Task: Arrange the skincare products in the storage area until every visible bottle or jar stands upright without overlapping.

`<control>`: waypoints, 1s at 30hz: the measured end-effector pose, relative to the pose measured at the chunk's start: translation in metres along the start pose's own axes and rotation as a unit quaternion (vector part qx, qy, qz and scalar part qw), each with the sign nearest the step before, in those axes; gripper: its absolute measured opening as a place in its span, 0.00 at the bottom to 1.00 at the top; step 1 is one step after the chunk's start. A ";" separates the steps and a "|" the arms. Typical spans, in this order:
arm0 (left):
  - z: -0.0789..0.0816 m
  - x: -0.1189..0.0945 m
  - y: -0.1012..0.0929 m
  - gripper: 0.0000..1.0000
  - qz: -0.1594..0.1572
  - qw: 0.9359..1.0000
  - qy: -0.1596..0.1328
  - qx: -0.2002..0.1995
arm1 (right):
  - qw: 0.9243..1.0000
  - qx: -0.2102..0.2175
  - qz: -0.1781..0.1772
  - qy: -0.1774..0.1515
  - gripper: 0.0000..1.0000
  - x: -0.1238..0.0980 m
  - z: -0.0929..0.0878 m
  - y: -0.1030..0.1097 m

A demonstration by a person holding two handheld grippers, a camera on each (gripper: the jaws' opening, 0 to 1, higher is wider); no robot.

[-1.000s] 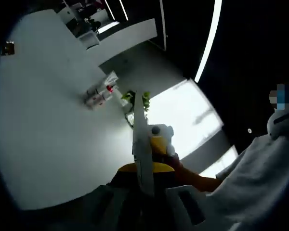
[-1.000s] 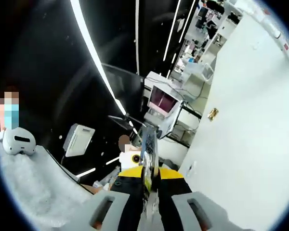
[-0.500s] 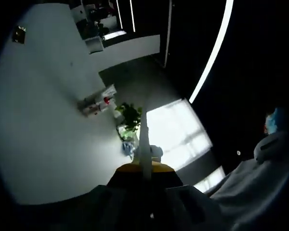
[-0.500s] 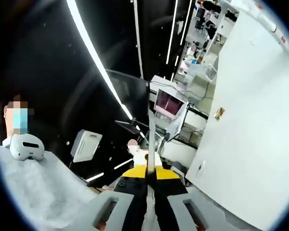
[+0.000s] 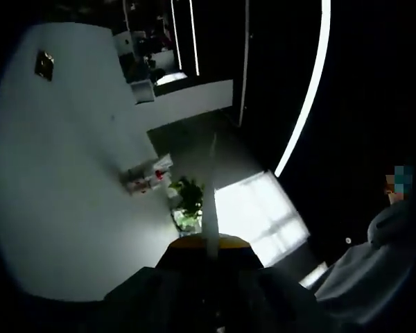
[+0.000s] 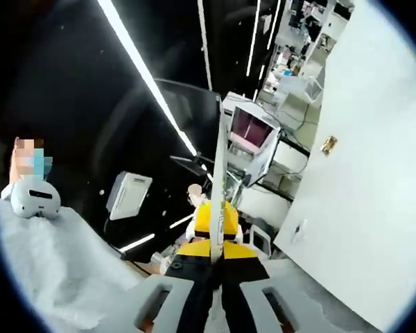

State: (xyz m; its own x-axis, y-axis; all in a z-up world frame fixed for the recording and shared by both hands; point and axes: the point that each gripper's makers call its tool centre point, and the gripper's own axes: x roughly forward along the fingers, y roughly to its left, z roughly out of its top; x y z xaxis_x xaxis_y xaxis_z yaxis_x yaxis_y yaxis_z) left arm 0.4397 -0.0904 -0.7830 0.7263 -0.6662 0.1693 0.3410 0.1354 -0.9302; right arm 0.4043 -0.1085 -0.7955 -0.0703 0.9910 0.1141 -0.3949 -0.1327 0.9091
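Whole room seen tilted. White wall [image 5: 62,194] broad in the left gripper view, and again [image 6: 360,208] in the right gripper view. Beyond the wall, dark ceiling crossed by a long light strip [image 5: 308,90]. Person's white sleeve [image 6: 48,270] well apart from the wall. Bright window [image 5: 260,215] close to the wall's lower edge. Monitor [image 6: 252,132] near the wall. Potted plant [image 5: 188,198] at the wall's edge. Small red-and-white items [image 5: 147,177] against the wall beside it, too small to tell whether skincare products. Left gripper [image 5: 212,166] jaws pressed together on nothing; right gripper [image 6: 222,146] jaws likewise together.
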 end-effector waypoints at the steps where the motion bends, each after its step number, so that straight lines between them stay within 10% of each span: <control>1: 0.001 0.000 -0.001 0.00 -0.002 1.000 -0.001 -0.003 | 1.000 -0.008 -0.004 -0.001 0.00 0.001 0.001 -0.001; 7: -0.016 -0.003 -0.002 0.14 0.002 0.999 0.043 0.007 | 1.000 0.001 -0.005 -0.022 0.00 0.002 0.014 0.001; 9: -0.023 -0.004 0.001 0.00 0.012 0.998 0.058 0.036 | 1.000 0.002 0.000 -0.005 0.00 0.004 0.011 0.001; 17: -0.022 -0.009 0.001 0.00 0.013 0.999 0.047 0.013 | 1.000 -0.012 0.002 0.004 0.00 0.005 0.006 0.000; 21: -0.040 -0.013 0.008 0.00 0.032 0.992 0.115 0.028 | 0.996 0.019 -0.002 -0.089 0.18 -0.003 0.042 -0.004; 24: -0.047 -0.012 0.004 0.00 0.027 0.991 0.127 0.030 | 0.998 -0.007 -0.024 -0.061 0.02 -0.004 0.040 -0.009; 30: -0.047 -0.008 0.003 0.00 0.019 0.992 0.124 0.012 | 0.997 0.019 -0.019 -0.068 0.00 -0.006 0.042 -0.007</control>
State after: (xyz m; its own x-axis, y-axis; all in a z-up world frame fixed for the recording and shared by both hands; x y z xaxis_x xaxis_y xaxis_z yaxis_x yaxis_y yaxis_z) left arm 0.4070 -0.1186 -0.8027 0.5708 -0.8198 0.0469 0.3334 0.1791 -0.9256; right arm 0.4460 -0.1132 -0.7858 0.0690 0.9891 0.1304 -0.3592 -0.0973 0.9282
